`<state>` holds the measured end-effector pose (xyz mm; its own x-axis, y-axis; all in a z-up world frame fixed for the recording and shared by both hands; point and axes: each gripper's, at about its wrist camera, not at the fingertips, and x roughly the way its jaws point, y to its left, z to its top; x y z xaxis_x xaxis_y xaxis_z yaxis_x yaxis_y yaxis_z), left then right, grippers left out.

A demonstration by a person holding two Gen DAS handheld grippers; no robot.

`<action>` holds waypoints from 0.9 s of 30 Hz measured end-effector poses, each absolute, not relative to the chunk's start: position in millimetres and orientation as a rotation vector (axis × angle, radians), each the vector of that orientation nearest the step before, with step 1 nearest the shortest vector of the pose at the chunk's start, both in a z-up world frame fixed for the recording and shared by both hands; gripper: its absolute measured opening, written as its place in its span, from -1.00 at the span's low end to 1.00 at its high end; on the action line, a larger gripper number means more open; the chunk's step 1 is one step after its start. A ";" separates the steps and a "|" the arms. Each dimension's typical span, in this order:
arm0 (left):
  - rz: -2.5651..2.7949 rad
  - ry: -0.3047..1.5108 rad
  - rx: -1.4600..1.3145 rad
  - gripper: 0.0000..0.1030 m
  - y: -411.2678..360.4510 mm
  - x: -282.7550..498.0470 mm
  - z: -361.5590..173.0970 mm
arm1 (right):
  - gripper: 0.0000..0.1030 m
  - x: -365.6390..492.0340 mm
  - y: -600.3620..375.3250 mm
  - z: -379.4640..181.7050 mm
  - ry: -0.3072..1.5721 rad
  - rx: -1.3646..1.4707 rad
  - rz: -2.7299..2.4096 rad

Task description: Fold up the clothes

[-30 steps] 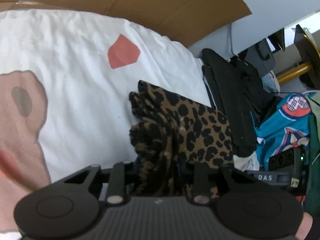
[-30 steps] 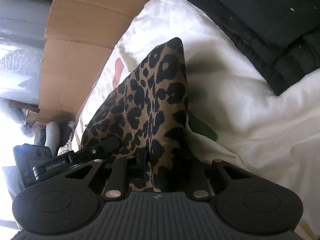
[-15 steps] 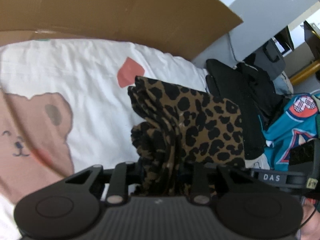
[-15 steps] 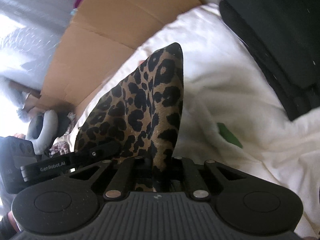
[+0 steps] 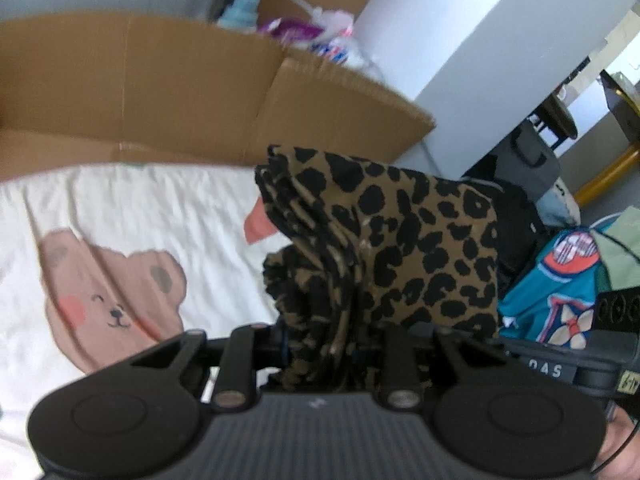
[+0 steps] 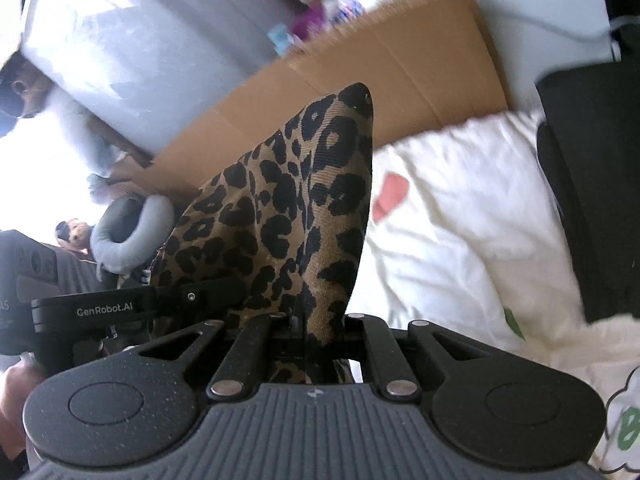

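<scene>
Bear-print sheet [image 5: 120, 208]: left view only; leopard garment [image 5: 400, 248] pinched.

In the left wrist view we had the folded garment [image 5: 400, 248] at centre frame, rising from the left gripper [image 5: 332, 344] at the bottom edge. The bedsheet [image 5: 132, 200] spread across the left, with the cardboard [image 5: 160, 92] behind it along the top. At right lay a dark pile [image 5: 516, 232] and, lower right, what seemed another garment [image 5: 560, 292].
</scene>
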<state>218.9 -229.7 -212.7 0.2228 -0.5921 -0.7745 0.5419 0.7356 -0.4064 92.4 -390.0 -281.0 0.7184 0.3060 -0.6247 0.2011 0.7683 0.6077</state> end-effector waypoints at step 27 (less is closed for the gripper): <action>-0.746 0.783 -0.041 -0.49 -250.3 135.5 53.7 | -0.89 45.9 -416.2 -16.9 0.527 0.572 0.181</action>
